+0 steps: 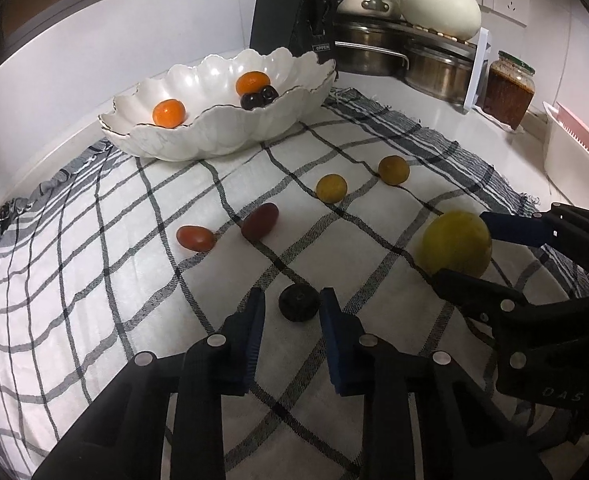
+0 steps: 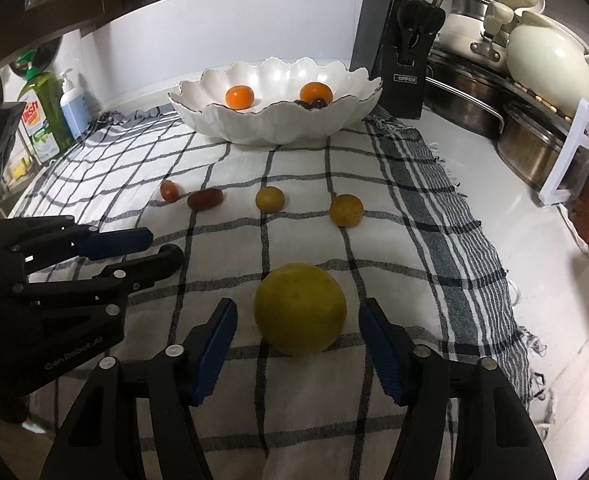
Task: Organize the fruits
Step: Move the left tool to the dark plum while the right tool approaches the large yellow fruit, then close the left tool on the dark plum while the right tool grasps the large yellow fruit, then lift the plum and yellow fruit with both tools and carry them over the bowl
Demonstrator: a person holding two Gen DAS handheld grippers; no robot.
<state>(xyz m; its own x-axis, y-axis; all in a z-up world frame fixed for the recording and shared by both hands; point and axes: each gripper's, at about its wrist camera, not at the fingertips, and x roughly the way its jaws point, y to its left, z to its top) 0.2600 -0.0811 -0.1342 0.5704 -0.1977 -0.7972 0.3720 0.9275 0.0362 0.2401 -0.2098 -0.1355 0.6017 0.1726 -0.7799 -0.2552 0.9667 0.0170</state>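
Observation:
A white scalloped bowl [image 1: 174,136] [image 2: 254,124] at the back of the checked cloth holds two oranges [image 1: 169,113] [image 1: 253,83] and dark cherries [image 1: 259,98]. On the cloth lie two red grape tomatoes [image 1: 195,238] [image 1: 259,221], two small yellow fruits [image 1: 331,188] [image 1: 393,170], a dark berry [image 1: 298,302] and a large yellow-green fruit [image 1: 456,243] [image 2: 299,308]. My left gripper [image 1: 292,304] [image 2: 162,246] is open with the berry between its fingertips. My right gripper [image 2: 298,312] [image 1: 460,246] is open around the large fruit, not touching.
A black knife block [image 1: 290,16] [image 2: 408,60], steel pots [image 1: 378,48] and a cream teapot [image 1: 438,8] stand behind the bowl. A sauce jar [image 1: 508,88] and a white-pink rack [image 1: 574,148] are at right. Soap bottles [image 2: 44,116] stand at far left.

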